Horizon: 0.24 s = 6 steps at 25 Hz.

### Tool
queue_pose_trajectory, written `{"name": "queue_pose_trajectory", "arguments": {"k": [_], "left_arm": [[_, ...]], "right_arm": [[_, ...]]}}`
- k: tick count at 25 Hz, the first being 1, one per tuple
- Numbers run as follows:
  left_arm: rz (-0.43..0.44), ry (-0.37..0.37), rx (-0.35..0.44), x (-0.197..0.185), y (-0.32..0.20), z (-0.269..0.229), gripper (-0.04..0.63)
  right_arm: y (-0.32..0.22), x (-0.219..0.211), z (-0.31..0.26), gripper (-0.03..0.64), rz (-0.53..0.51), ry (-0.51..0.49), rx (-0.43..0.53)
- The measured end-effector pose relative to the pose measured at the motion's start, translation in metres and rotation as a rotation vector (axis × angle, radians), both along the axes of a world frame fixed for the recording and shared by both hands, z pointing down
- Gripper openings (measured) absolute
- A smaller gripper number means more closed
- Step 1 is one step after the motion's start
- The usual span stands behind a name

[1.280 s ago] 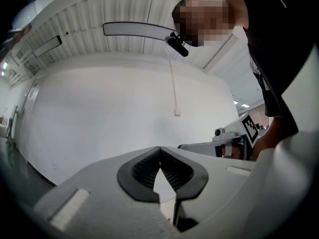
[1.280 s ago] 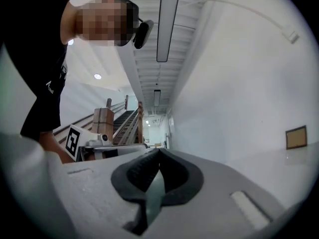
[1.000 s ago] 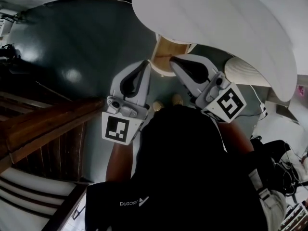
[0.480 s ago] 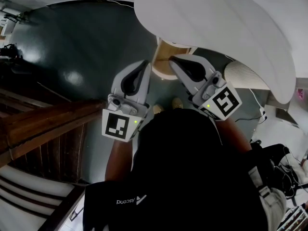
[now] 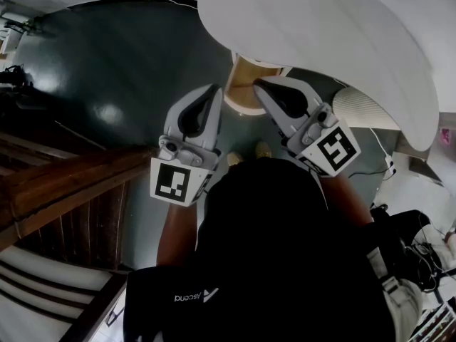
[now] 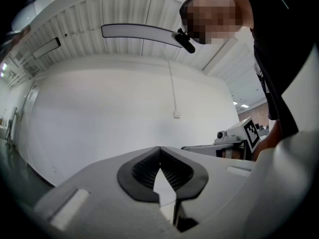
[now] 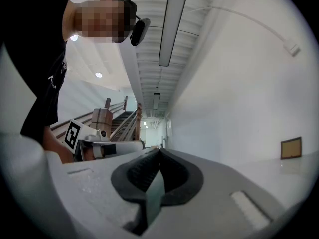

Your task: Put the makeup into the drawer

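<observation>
No makeup and no drawer show in any view. In the head view both grippers are held close in front of the person's dark shirt [image 5: 285, 248], side by side. My left gripper [image 5: 214, 90] has its jaws closed together with nothing between them, and the left gripper view shows its dark pads [image 6: 144, 171] meeting at the tip against a white wall. My right gripper [image 5: 258, 84] is likewise shut and empty, its pads [image 7: 142, 176] touching. Each gripper shows at the edge of the other's view: the right one [image 6: 239, 136] and the left one [image 7: 94, 143].
A large white curved surface [image 5: 320, 41] spans the top right of the head view. Below it lie a dark teal floor [image 5: 107, 63], a wooden piece [image 5: 246, 84] and the person's shoes [image 5: 246, 154]. Wooden stairs and a rail [image 5: 64, 191] run along the left. Cables and gear [image 5: 420, 248] sit at right.
Both grippers have stayed shut and shifted only a little in the head view. Nothing was taken hold of or let go.
</observation>
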<state>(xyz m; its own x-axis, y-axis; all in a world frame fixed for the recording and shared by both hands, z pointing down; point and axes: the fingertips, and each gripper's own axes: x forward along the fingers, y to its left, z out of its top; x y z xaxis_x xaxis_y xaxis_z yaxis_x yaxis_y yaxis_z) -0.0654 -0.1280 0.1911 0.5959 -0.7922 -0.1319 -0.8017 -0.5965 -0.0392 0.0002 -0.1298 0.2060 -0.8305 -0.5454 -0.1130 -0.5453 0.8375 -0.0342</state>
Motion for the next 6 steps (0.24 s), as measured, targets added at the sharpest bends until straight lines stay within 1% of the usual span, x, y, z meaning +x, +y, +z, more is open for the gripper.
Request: {"name": "queue_pose_trajectory", "arguments": {"k": [6], "left_arm": [[0.003,0.007,-0.008,-0.0078,0.0034,0.0044,0.011]], "right_arm": [[0.0045,-0.0087,0.0009,0.003,0.001,0.0,-0.003]]}}
